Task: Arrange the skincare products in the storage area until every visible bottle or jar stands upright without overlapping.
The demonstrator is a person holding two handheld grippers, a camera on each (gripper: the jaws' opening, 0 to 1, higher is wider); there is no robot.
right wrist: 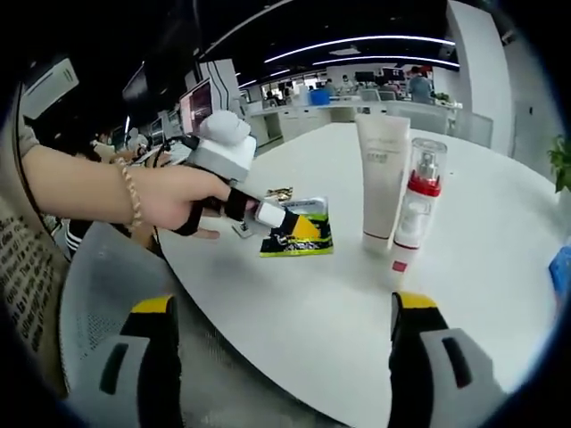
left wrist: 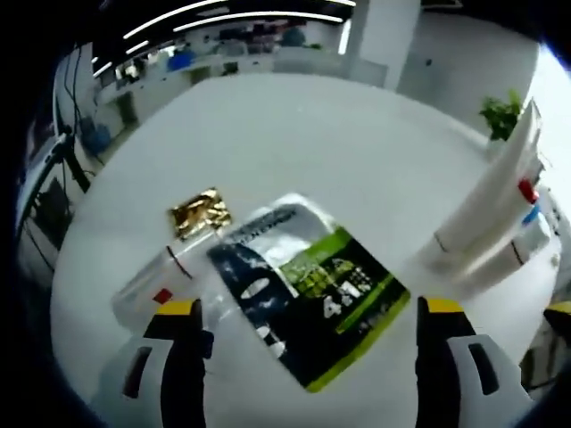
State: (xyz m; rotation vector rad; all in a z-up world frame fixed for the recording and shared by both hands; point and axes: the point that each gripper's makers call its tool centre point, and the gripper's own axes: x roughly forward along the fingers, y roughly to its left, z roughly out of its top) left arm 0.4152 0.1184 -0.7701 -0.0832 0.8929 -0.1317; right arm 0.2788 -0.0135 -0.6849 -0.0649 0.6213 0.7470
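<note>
My left gripper [left wrist: 310,308] hangs open over a dark sachet with a green corner [left wrist: 308,294] lying flat on the white round table [left wrist: 294,134]. A clear pack with red marks [left wrist: 159,283] lies flat beside the sachet, touching its left edge. A gold foil packet [left wrist: 201,212] lies just beyond. A white tube [left wrist: 486,201] and a clear spray bottle with a red collar [left wrist: 528,191] stand upright at the right. In the right gripper view, a hand holds the left gripper [right wrist: 272,217] above the sachet [right wrist: 299,235], with the tube [right wrist: 382,178] and spray bottle [right wrist: 417,201] standing side by side. My right gripper [right wrist: 284,303] is open and holds nothing.
A grey mesh chair [right wrist: 98,303] stands at the table's near edge, under the person's arm [right wrist: 80,192]. A blue object [right wrist: 562,272] shows at the far right. A potted plant [left wrist: 501,114] stands beyond the table. Desks and people fill the background.
</note>
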